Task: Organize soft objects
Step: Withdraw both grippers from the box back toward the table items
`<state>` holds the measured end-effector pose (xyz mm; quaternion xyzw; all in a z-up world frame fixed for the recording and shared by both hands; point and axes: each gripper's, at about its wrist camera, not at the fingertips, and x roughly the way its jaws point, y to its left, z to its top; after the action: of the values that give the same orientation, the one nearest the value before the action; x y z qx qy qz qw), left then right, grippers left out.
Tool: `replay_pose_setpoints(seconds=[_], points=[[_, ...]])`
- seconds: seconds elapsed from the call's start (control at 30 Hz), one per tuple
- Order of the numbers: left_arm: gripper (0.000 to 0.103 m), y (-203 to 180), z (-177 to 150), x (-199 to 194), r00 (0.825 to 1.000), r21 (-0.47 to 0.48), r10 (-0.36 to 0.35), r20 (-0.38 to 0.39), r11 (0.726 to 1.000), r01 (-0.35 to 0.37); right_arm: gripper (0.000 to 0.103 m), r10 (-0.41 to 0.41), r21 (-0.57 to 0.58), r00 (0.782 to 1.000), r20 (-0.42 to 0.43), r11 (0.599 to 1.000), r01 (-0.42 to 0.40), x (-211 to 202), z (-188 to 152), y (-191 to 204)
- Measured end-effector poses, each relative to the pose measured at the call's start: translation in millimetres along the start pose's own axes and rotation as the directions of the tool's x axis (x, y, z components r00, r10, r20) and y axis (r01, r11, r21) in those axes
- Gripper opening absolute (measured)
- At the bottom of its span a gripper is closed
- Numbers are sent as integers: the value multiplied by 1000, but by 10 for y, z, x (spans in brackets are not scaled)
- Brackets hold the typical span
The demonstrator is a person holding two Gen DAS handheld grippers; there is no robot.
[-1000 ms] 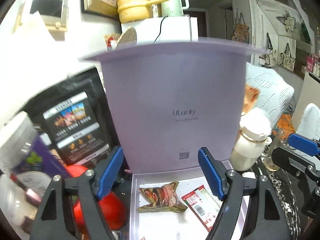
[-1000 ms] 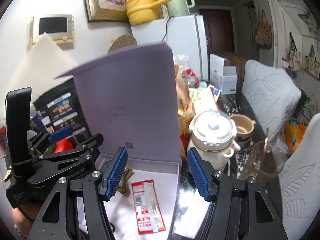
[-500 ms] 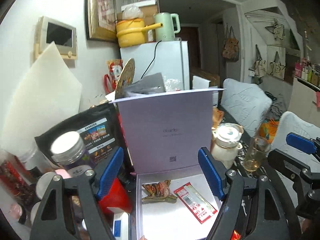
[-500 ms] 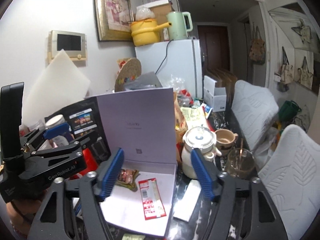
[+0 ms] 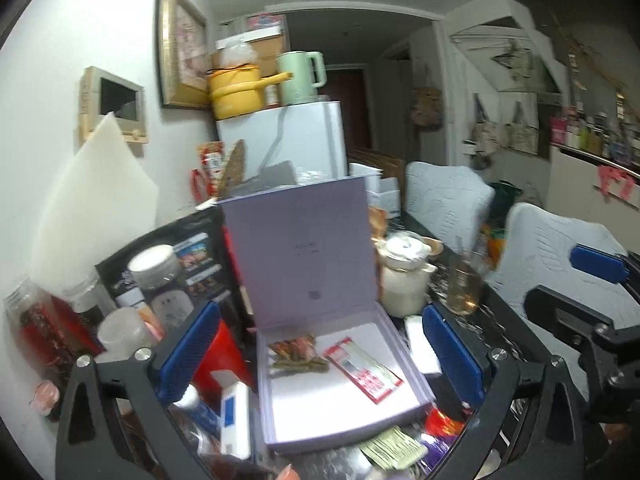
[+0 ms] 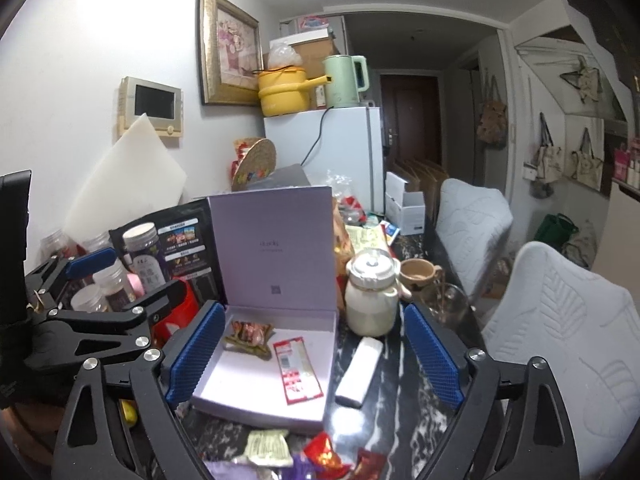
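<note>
The jars [image 6: 138, 252] crowd the left side, so a careless reach by the left gripper [image 5: 320, 354] could tip one. The box [image 6: 276, 368] lies open, lid upright, with 2 packets [image 6: 298, 368] inside; a bump could shut the lid. More packets [image 6: 320, 454] lie loose at the near edge and may slide off. Both grippers hang above the table, spread wide, empty, the right gripper [image 6: 314, 354] facing the box.

Left wrist view soft and motion-smeared throughout; right wrist view sharp. Both show heavy fisheye bending and black corners. Bright indoor light on the wall [image 6: 80, 32], doorway [image 6: 408, 96] dim.
</note>
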<state>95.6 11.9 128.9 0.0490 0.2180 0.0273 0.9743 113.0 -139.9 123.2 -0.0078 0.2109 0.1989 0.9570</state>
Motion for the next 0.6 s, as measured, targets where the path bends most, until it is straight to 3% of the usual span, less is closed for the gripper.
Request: replay_pose_setpoints(seconds=[0.27, 0.6], points=[[103, -148, -287, -183, 999, 27, -42, -7, 999, 42, 94, -73, 10, 997, 1, 997, 73, -325, -328, 3], [103, -306, -778, -277, 991, 51, -88, -104, 994, 94, 94, -57, 100, 996, -73, 993, 65, -540, -869, -80]])
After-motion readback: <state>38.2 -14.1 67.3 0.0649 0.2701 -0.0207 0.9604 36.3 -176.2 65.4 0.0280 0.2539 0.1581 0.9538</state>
